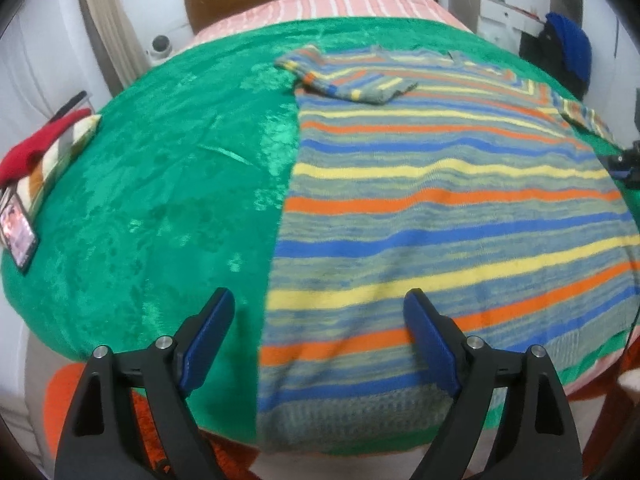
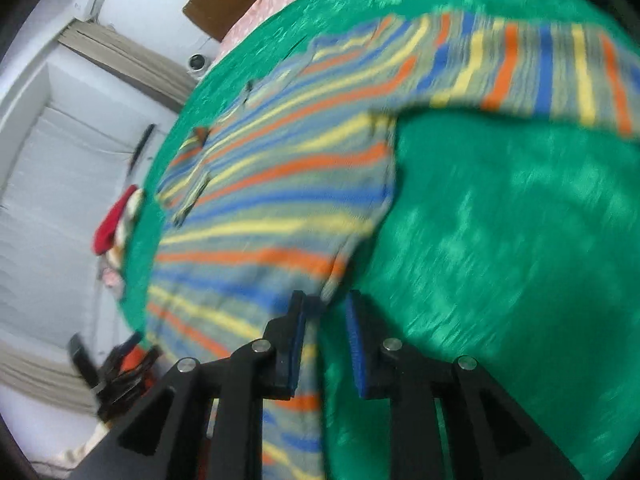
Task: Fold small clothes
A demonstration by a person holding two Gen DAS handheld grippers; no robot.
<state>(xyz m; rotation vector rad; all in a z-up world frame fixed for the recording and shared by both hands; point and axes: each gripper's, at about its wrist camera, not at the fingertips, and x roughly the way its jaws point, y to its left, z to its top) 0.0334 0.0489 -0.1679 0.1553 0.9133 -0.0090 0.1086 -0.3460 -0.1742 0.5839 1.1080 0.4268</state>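
1. You have one striped sweater (image 1: 460,216) spread out, showing two sleeves.
2. One green blanket (image 1: 160,184) lies under it.
3. You hold two grippers: the left gripper (image 1: 320,320) and the right gripper (image 2: 326,312).
4. One red garment (image 1: 36,144) sits at the bed's edge, possibly atop one striped item (image 1: 60,160); it's blurred.

Even indoor light, fisheye-bent edges, motion blur (right wrist view).

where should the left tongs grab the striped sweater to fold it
Grip the near-left hem corner of the striped sweater, coming in low from the bed's near edge. Its ribbed hem hangs slightly over the green blanket there, and the open left tongs already straddle that side edge.
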